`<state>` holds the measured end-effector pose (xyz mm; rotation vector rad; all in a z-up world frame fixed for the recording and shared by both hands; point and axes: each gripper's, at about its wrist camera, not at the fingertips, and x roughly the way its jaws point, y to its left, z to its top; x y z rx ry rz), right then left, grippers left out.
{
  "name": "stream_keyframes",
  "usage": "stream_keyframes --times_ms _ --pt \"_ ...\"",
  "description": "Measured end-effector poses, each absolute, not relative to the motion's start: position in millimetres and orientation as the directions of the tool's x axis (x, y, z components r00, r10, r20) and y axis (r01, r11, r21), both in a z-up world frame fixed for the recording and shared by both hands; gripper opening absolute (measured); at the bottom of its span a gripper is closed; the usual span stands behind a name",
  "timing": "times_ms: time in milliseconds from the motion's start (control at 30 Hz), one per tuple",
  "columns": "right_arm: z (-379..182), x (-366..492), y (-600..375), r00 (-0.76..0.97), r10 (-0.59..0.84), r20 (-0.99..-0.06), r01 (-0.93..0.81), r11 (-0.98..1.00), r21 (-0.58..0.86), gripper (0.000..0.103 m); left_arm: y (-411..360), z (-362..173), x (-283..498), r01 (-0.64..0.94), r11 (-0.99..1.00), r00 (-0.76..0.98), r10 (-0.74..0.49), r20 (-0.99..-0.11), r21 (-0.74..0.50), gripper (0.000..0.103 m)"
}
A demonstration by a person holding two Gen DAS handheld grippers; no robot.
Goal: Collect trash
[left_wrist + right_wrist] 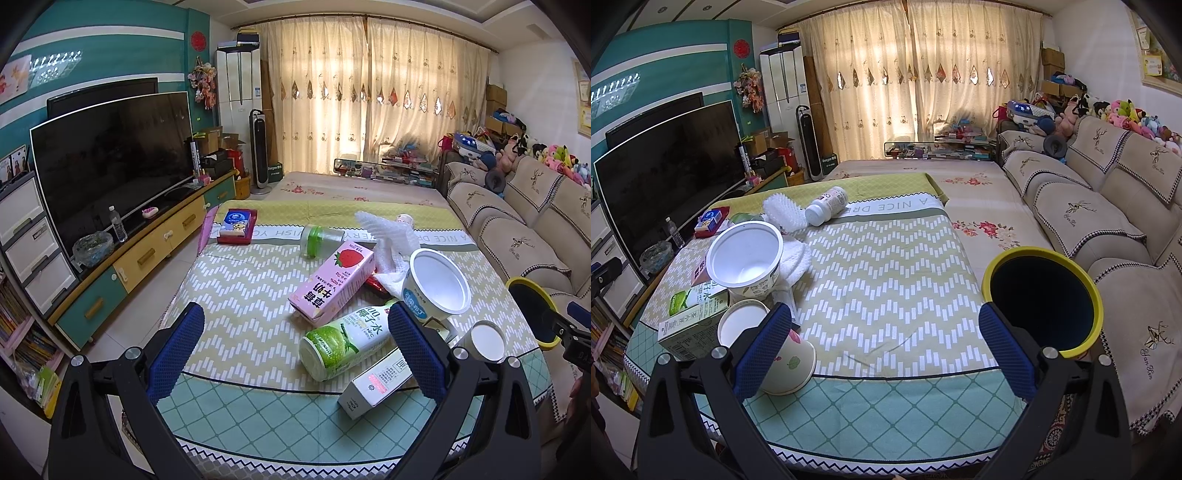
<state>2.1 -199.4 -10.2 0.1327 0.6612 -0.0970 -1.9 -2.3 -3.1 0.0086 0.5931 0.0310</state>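
I see the table (886, 280) under a zigzag-patterned cloth filling the near ground, with the sofa (1108, 206) along its right side and the television (114, 162) to the left. A yellow-rimmed bin (1043, 301) with a dark inside stands at the table's right edge, just beyond my right gripper (886, 354), whose blue-padded fingers stand wide apart and hold nothing. My left gripper (295, 354) is likewise spread and empty, hovering over the near side of the trash pile. The trash lies heaped on the left part of the table: a pink strawberry milk carton (332, 282), a green coconut water bottle (343, 339) on its side just nearer, a white box (376, 384) at the near edge, and a white tub (437, 282) tipped on its side. A paper cup (786, 354) lies beside my right gripper's left finger. Farther off sit crumpled white wrap (785, 210), a small white bottle (827, 205) and a red tray (236, 229).
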Motion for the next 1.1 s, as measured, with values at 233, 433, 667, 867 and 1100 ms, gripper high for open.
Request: stream_keyframes --times_ms 233,433,667,867,1100 --pt "-9.0 1.4 -203.8 0.786 -0.047 -0.616 0.131 0.987 0.092 0.097 -2.5 -3.0 -1.9 -0.026 1.000 0.828 0.031 -0.559 0.017 0.098" --pt "-9.1 2.5 -204.3 0.786 -0.047 -0.617 0.131 0.987 0.092 0.097 -2.7 -2.9 -1.8 -0.027 1.000 0.828 0.032 -0.559 0.017 0.098" --pt "-8.9 2.6 -204.7 0.785 -0.047 -0.618 0.131 0.987 0.092 0.097 -2.9 -2.9 -1.8 -0.026 0.999 0.828 0.032 -0.560 0.018 0.098" --pt "-8.9 2.6 -204.7 0.785 -0.047 -0.618 0.132 0.987 0.092 0.097 -3.2 -2.8 -1.8 -0.026 0.999 0.828 0.032 -0.560 0.019 0.098" --pt "-9.8 3.0 -203.0 0.785 -0.038 -0.618 0.123 0.988 0.095 0.097 -1.7 -3.7 -2.5 -0.029 0.999 0.827 0.033 -0.561 0.016 0.098"
